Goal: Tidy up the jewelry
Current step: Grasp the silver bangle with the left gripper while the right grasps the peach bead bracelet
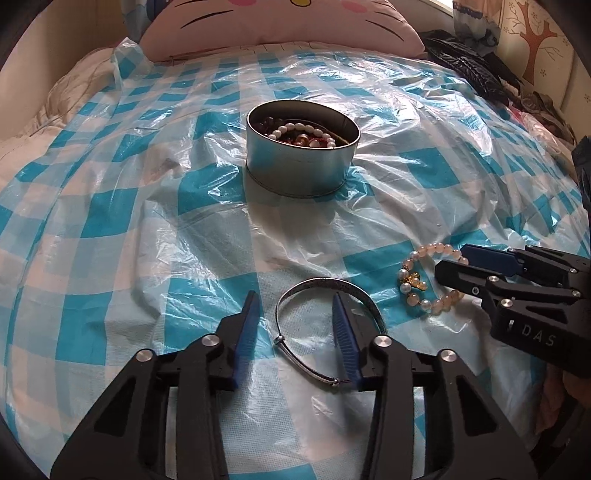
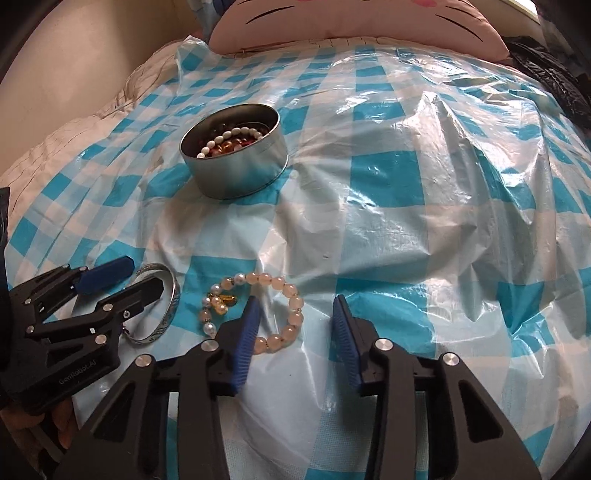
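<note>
A round metal tin [image 1: 301, 173] holding several bead bracelets stands on the blue-checked plastic sheet; it also shows in the right wrist view [image 2: 236, 173]. A silver bangle [image 1: 317, 286] lies flat on the sheet. My left gripper [image 1: 295, 301] is open, its right finger inside the bangle's ring and its left finger outside. A peach bead bracelet [image 1: 417, 284] with a gold charm lies to the right. My right gripper [image 2: 295, 304] is open over that bracelet [image 2: 284, 288], its left finger inside the loop. Each gripper shows in the other's view, the right [image 1: 450, 264] and the left [image 2: 142, 273].
The plastic sheet [image 2: 388, 184] is wrinkled and covers a bed. A pink cat-face pillow [image 1: 280, 29] lies at the far edge. Dark clothing [image 1: 472, 70] is piled at the far right. A wall runs along the left side.
</note>
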